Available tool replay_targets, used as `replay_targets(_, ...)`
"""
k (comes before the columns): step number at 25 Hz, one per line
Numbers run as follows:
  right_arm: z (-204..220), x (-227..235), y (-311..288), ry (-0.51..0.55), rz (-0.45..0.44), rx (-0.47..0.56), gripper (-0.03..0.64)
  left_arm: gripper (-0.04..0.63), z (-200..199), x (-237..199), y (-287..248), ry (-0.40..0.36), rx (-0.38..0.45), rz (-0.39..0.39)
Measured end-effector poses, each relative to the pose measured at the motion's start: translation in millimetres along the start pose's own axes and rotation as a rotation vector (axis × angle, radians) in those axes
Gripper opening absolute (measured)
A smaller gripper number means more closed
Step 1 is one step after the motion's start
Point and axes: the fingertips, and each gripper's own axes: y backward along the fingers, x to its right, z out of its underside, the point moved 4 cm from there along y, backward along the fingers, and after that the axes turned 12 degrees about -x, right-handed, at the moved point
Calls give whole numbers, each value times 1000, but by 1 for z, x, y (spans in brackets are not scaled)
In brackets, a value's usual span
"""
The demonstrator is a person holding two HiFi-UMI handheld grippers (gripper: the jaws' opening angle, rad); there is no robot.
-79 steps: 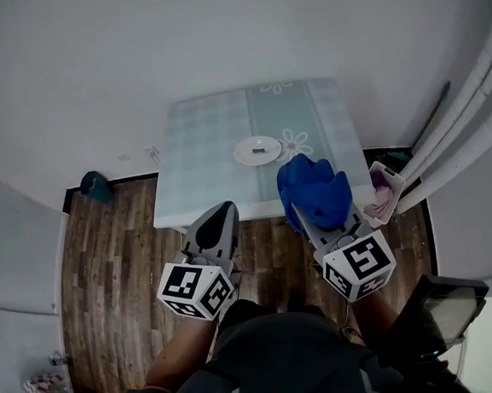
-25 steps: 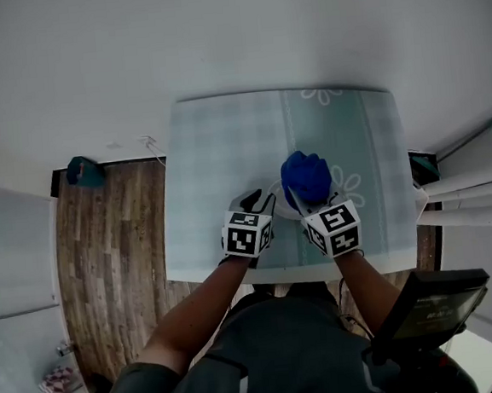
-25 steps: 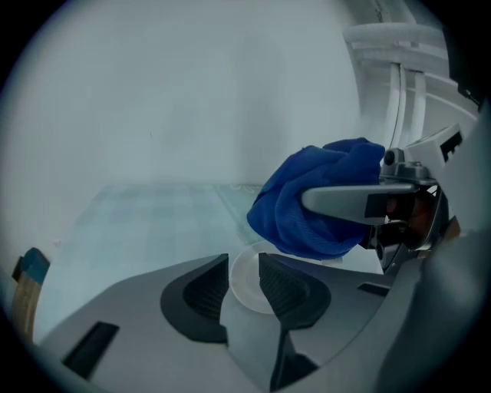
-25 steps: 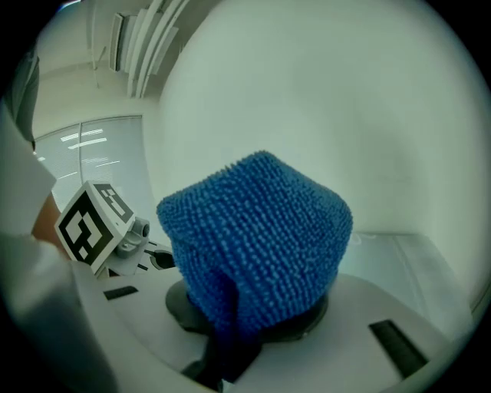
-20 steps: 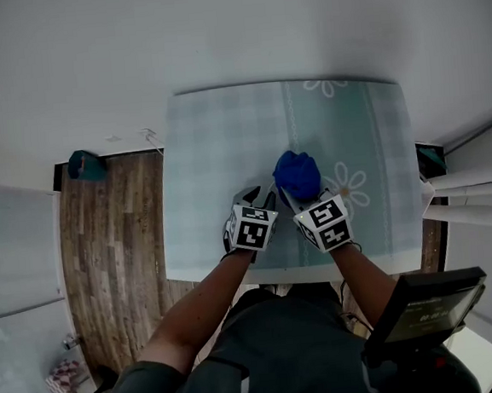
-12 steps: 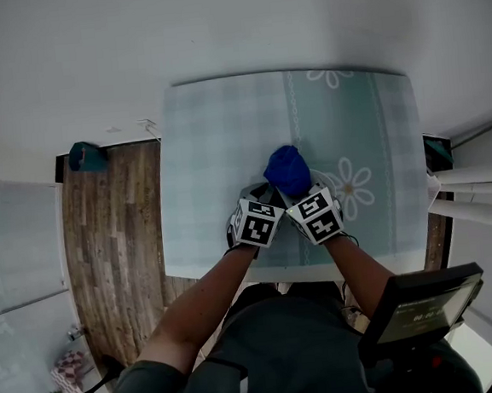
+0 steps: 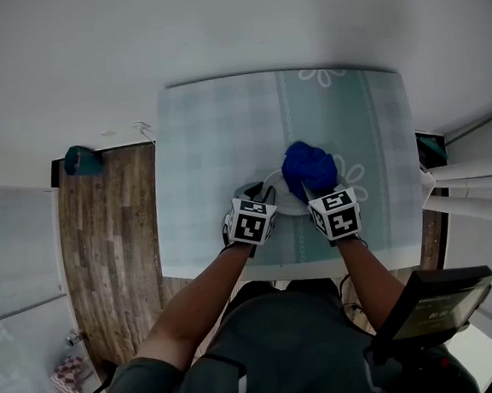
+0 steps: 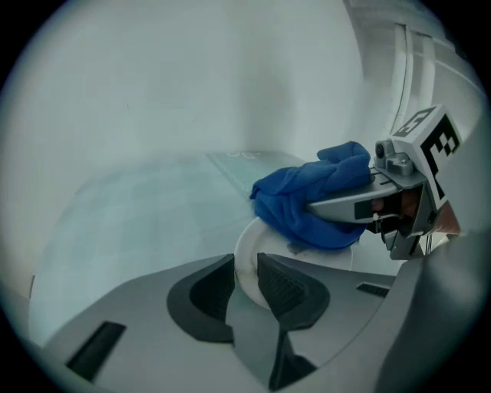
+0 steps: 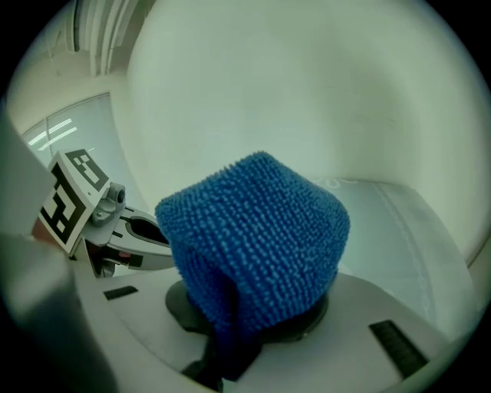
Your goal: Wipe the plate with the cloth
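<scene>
While the left hand-held gripper sits at the near left edge of the plate, its jaws have just been closing, and the white rim now stands between them and fills the narrow gap; it looks pinched, which I take as a steadying hold. The plate lies flat on the table, a little right of the middle and close to the person. Half a second ago the blue cloth sat over the plate's left part, next to the left gripper; now it has slid to the plate's right side and rests on the surface, leaving a bare strip of white on the left. The right hand-held gripper is clamped on the bunched cloth, which bulges up over its jaws and hides the tips. Judging by that shift, wiping is under way: one stroke across the plate is done, and the left strip and far edge probably need passes.
</scene>
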Motion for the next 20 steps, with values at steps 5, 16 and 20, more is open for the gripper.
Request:
replay_targets(5,11,21,20,-90,70,3,84,101,-2,0,1,24,17,19)
replay_targets(16,-22,-85,-11,84,-217,26,84,101,9,-8,13,42,46,71)
replay_targets(20,-8,-61,-22,41,-139,-50,84,101,7,-8,13,48,48,68)
